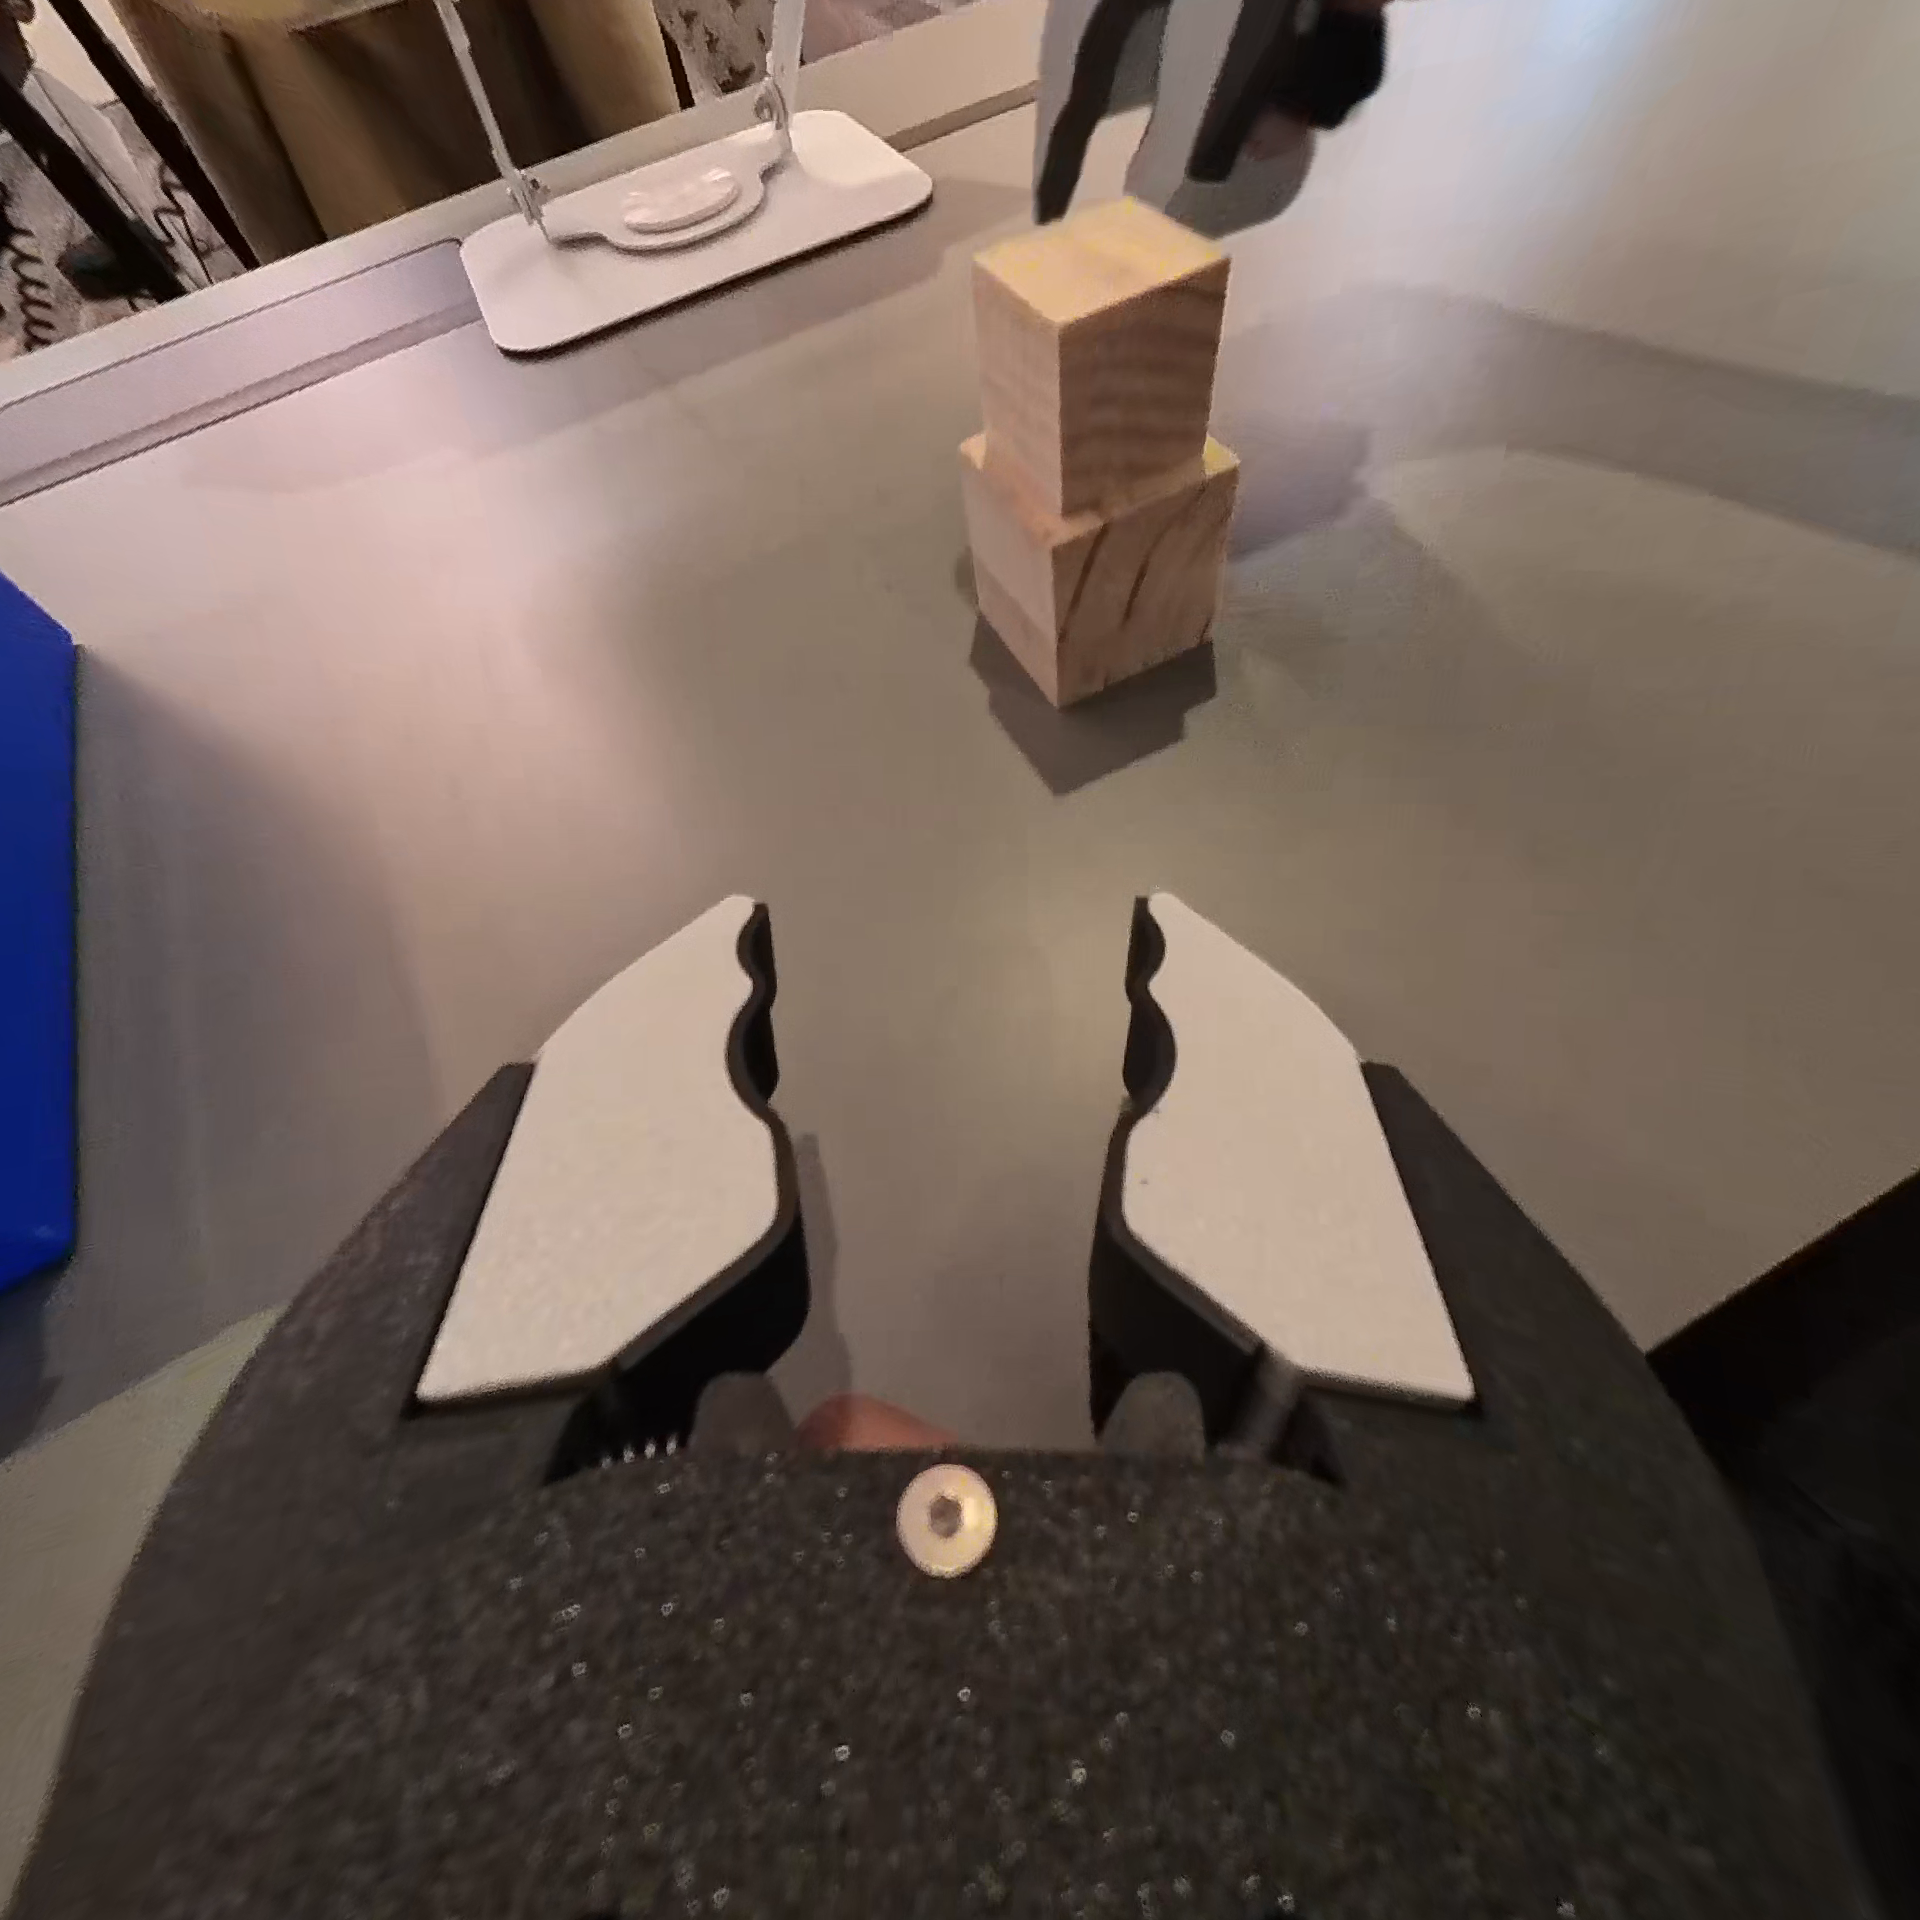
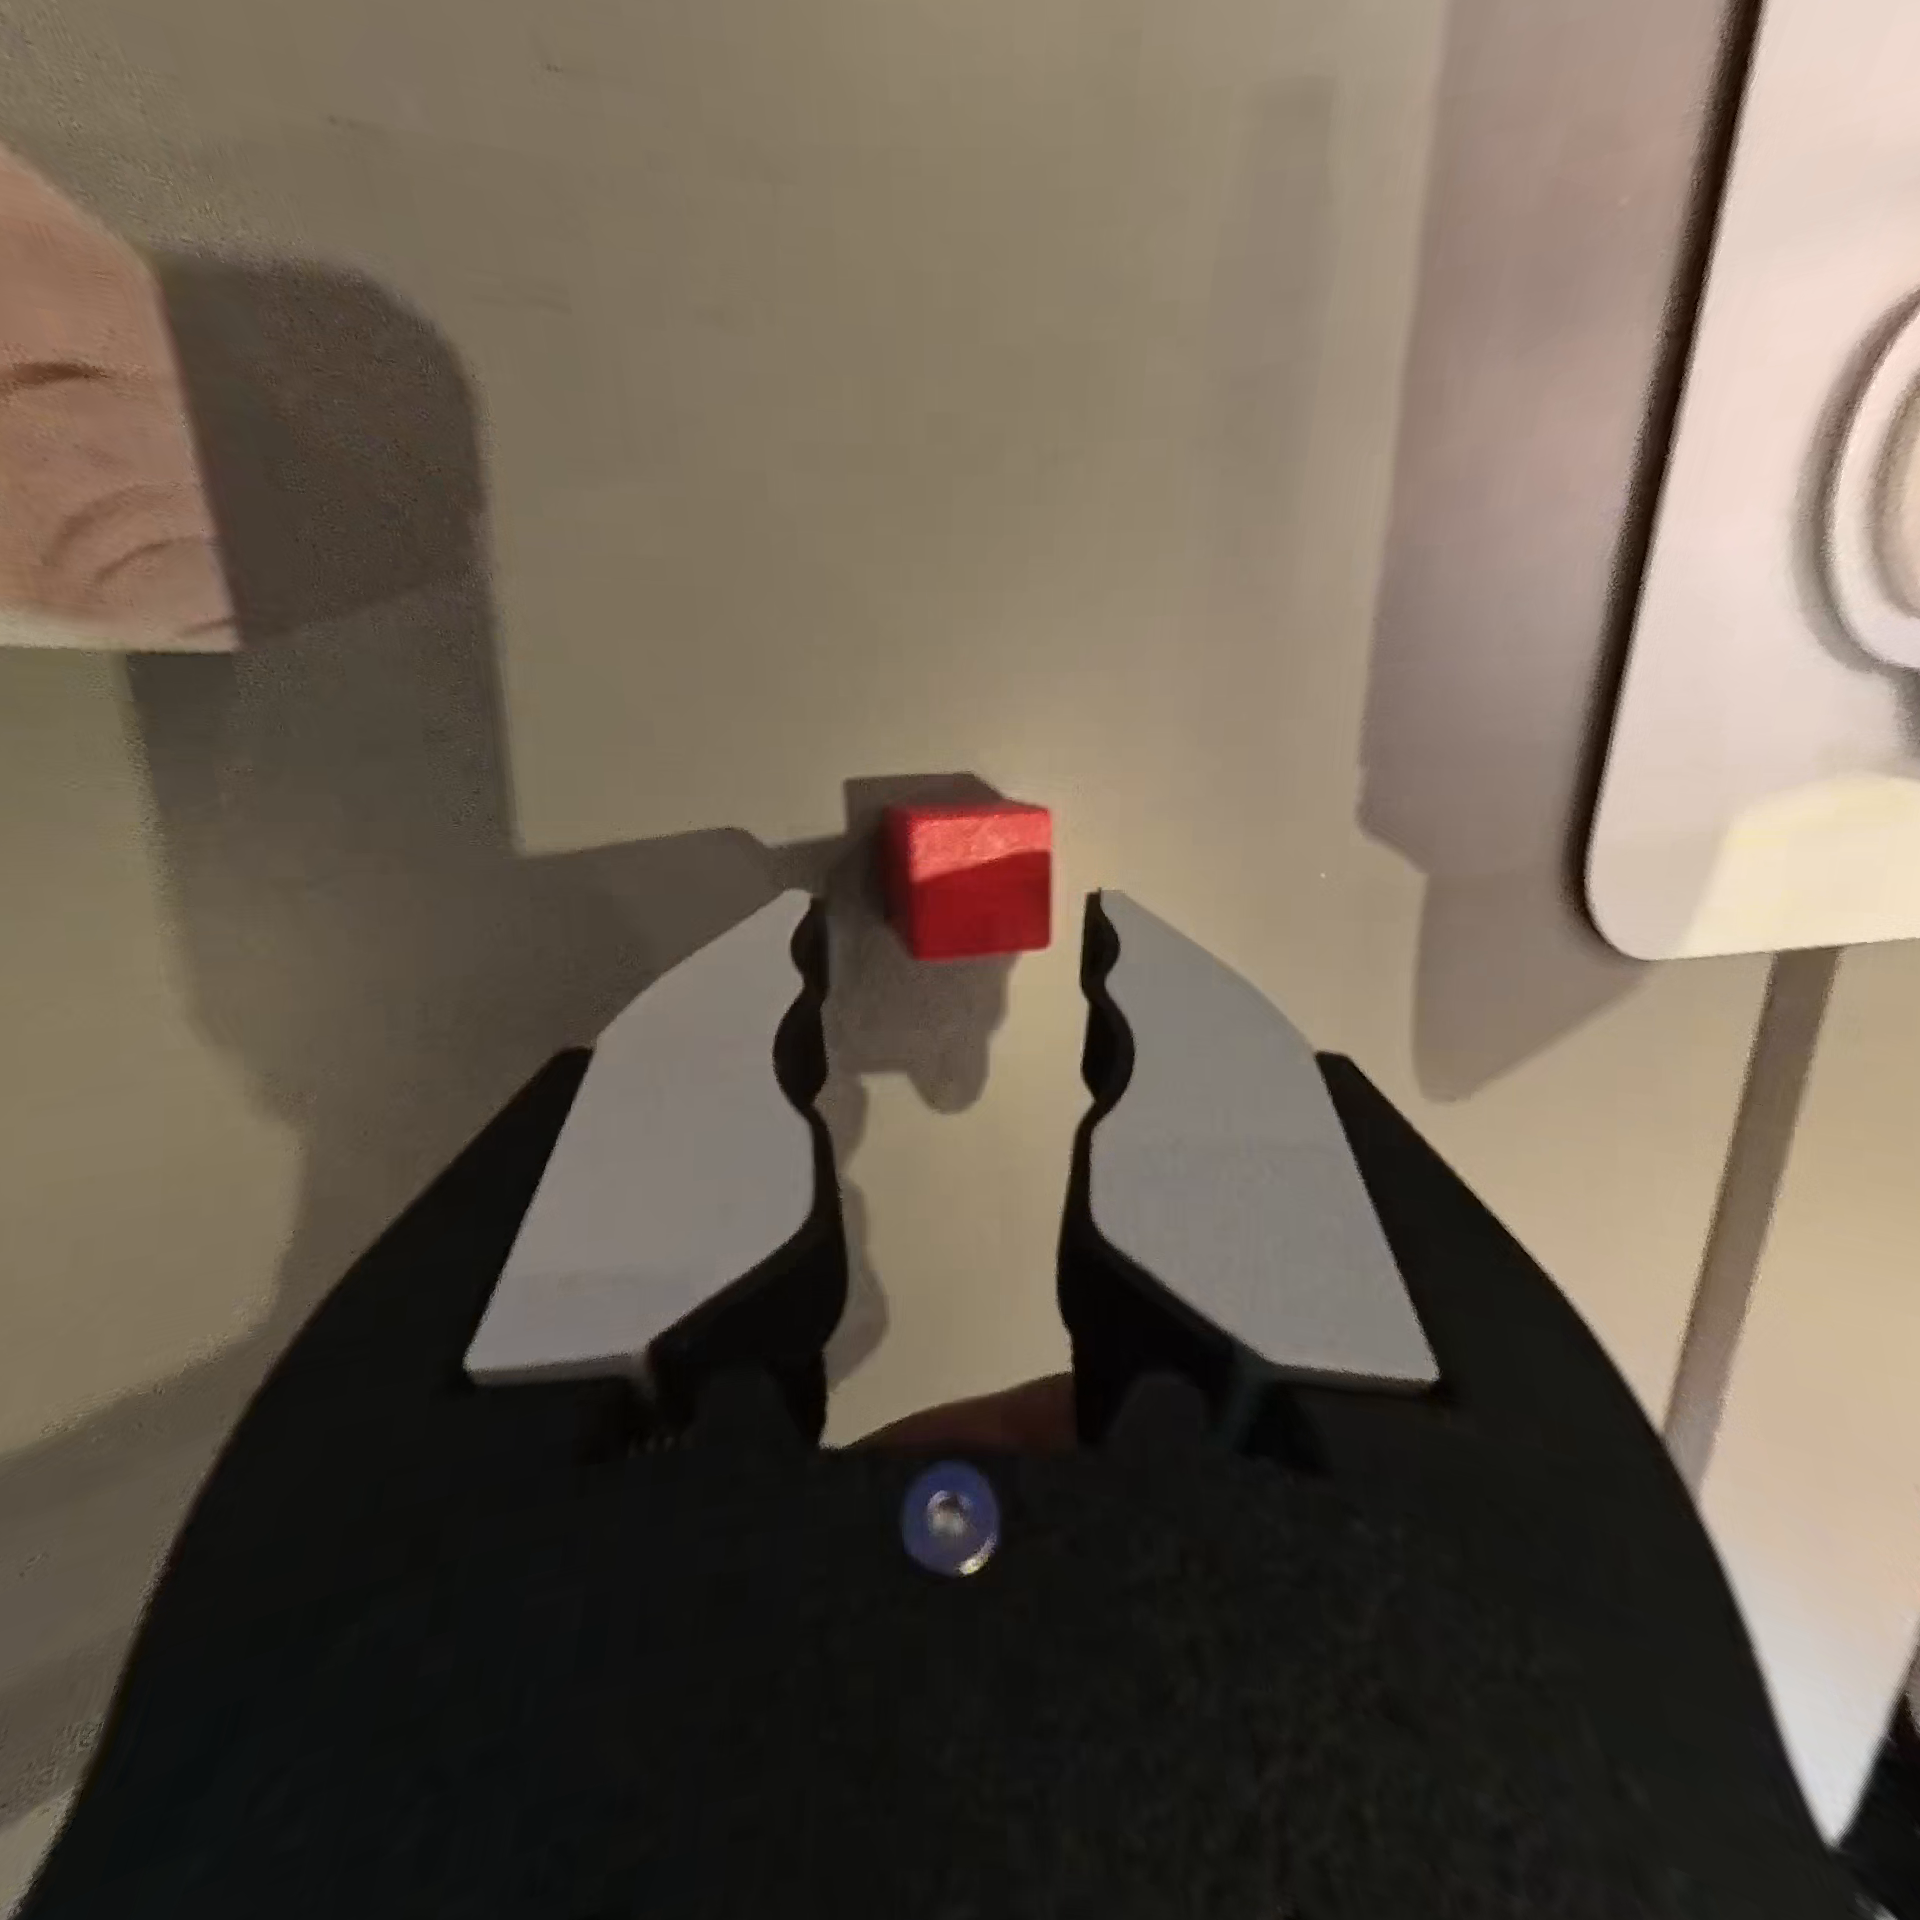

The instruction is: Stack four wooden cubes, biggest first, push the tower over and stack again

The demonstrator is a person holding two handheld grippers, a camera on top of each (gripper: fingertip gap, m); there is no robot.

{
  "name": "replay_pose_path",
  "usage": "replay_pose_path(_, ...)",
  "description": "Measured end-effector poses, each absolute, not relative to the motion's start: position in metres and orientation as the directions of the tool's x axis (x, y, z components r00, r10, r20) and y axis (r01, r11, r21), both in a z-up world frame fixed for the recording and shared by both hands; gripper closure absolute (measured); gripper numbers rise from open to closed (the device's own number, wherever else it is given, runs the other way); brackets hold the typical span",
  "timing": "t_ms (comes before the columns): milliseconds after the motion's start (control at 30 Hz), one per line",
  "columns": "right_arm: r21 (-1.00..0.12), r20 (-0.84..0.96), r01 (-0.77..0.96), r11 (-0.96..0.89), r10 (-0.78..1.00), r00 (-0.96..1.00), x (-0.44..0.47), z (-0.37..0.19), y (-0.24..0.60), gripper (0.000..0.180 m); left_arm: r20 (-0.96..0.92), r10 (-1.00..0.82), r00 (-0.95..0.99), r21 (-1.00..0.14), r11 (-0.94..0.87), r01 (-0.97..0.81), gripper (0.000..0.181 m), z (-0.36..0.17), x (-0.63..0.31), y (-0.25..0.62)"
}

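In the left wrist view two pale wooden cubes stand stacked on the grey table: a larger bottom cube (image 1: pixel 1101 582) and a slightly smaller cube (image 1: pixel 1101 353) on top, turned a little. My left gripper (image 1: pixel 951 914) is open and empty, well short of the stack. My right gripper (image 1: pixel 1112 197) shows behind and above the stack, pointing down. In the right wrist view my right gripper (image 2: pixel 951 904) is open, just above a small red cube (image 2: pixel 966 878) on the table. The edge of a wooden cube (image 2: pixel 94 447) shows at the left.
A white flat stand base (image 1: pixel 707 229) with a clear holder sits at the back left of the table, also at the right edge of the right wrist view (image 2: pixel 1766 520). A blue object (image 1: pixel 31 935) is at the far left. A dark edge (image 1: pixel 1787 1340) marks the table's near right. My right fingertips sit around 30 cm from my left ones. To reach the larger bottom cube (image 1: pixel 1101 582) in a straight line is about 10 cm for my left fingers, about 15 cm for my right.
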State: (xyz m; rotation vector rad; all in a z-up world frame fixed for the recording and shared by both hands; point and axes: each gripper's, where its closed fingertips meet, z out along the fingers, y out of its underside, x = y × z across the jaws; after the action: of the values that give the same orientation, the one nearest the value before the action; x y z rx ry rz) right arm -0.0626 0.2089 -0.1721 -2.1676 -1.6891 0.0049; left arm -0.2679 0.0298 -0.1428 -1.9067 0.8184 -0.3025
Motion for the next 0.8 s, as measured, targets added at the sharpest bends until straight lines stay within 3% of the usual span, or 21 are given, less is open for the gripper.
replay_pose_path(200,-0.396,0.091,0.881,-0.260,0.943,0.319,-0.071,-0.176,0.221,0.152,-0.069,-0.681,0.729,-0.884,-0.297,-0.361,0.116,-0.139,-0.272,0.020)
replay_pose_path(400,-0.472,0.151,0.868,-0.153,0.956,0.251,-0.106,-0.088,0.181,0.152,-0.099,-0.648,0.755,-0.889,-0.283,-0.360,0.117,-0.135,-0.281,0.029)
replay_pose_path(567,-0.399,0.132,0.905,-0.145,0.968,0.213,-0.146,-0.053,0.122,0.152,-0.101,-0.637,0.764,-0.891,-0.284,-0.354,0.117,-0.133,-0.277,0.031)
replay_pose_path(800,-0.324,0.062,0.923,-0.206,0.969,0.238,-0.160,-0.083,0.099,0.151,-0.144,-0.652,0.745,-0.894,-0.238,-0.381,0.117,-0.127,-0.268,0.024)
